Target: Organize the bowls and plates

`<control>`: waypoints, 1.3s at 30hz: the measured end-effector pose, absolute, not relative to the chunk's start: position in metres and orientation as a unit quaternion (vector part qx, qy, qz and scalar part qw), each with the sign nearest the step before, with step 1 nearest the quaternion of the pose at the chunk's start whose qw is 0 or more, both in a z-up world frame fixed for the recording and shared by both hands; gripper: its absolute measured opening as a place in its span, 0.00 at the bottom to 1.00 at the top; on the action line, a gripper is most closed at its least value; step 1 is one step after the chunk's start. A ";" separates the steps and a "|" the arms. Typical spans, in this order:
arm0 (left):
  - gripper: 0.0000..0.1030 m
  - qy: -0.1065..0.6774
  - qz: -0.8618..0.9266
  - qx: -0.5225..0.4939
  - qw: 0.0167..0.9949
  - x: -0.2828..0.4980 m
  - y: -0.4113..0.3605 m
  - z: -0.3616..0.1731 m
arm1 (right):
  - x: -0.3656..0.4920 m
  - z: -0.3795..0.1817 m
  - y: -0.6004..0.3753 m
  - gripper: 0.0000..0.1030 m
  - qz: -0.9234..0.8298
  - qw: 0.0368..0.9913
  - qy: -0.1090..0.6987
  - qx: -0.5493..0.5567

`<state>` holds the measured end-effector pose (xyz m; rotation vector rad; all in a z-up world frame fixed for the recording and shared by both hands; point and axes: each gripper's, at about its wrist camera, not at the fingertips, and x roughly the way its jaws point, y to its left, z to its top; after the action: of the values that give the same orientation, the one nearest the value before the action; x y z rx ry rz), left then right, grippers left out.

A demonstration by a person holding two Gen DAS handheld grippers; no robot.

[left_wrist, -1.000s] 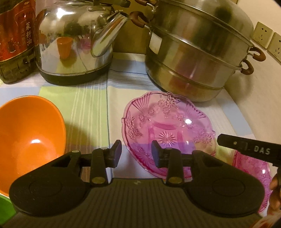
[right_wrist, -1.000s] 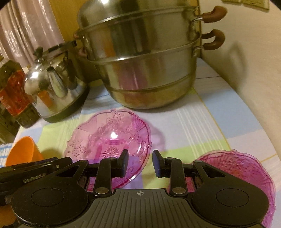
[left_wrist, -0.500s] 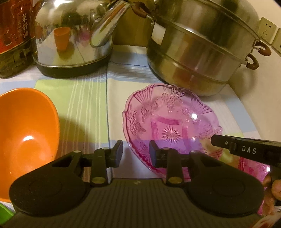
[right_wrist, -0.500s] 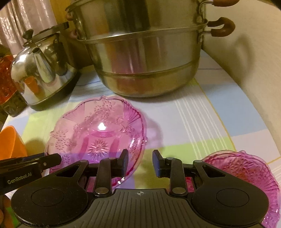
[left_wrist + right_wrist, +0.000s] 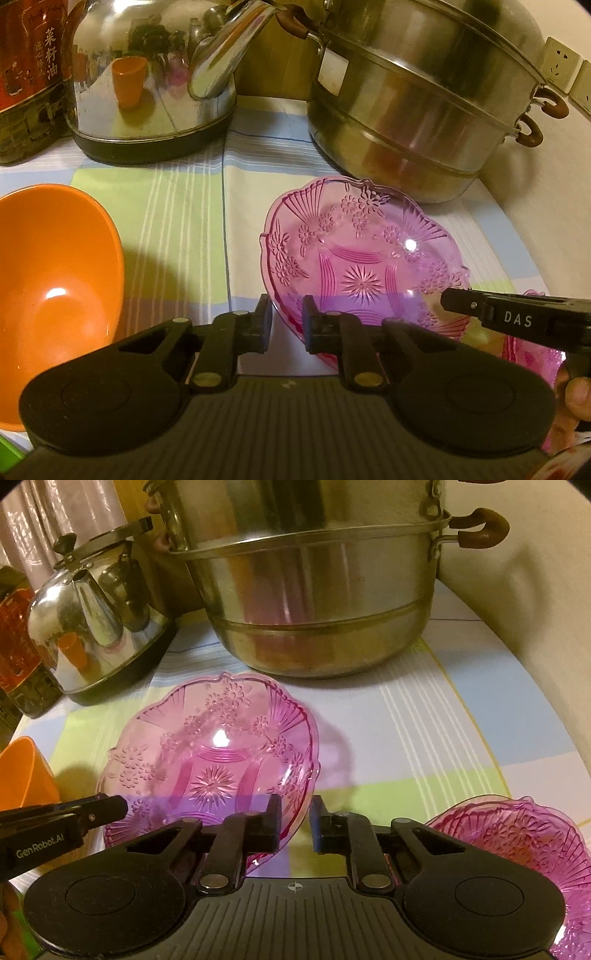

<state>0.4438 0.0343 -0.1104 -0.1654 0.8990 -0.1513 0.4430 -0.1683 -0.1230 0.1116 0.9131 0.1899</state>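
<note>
A pink patterned glass plate (image 5: 362,254) (image 5: 207,746) lies on the checked tablecloth. My left gripper (image 5: 287,325) has its jaws closing on the plate's near left rim, which runs between the pads. On the opposite side, my right gripper (image 5: 296,821) is closing its jaws on the near right rim. One finger of each gripper shows in the other's view: the right one (image 5: 480,308) and the left one (image 5: 92,812). A second pink plate (image 5: 517,838) (image 5: 532,354) sits to the right. Left of the plate stands an orange bowl (image 5: 48,273) (image 5: 22,771).
A steel stacked steamer pot (image 5: 417,110) (image 5: 314,602) stands just behind the plate, and a shiny kettle (image 5: 147,81) (image 5: 92,627) is to its left. An oil bottle (image 5: 26,74) is at far left. The wall with sockets (image 5: 557,62) closes the right side.
Both pairs of jaws have narrowed around the first pink plate's rim. The right gripper has come lower and closer to the plate. The plate itself has not shifted.
</note>
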 end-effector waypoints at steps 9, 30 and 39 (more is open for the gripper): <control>0.14 0.422 -0.074 -0.074 0.900 0.437 0.034 -0.096 | 0.437 -0.109 -0.170 0.13 0.096 0.898 0.426 0.054; 0.13 0.387 -0.106 -0.053 0.914 0.340 0.016 -0.038 | 0.326 -0.058 -0.187 0.15 0.097 0.911 0.399 0.049; 0.14 0.376 -0.136 -0.044 0.916 0.275 -0.016 -0.031 | 0.258 -0.054 -0.222 0.15 0.068 0.917 0.386 0.079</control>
<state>0.2754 -0.0160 -0.0306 -0.0908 0.7732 -0.2795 0.2575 -0.2218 -0.0539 0.1618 0.7942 0.1399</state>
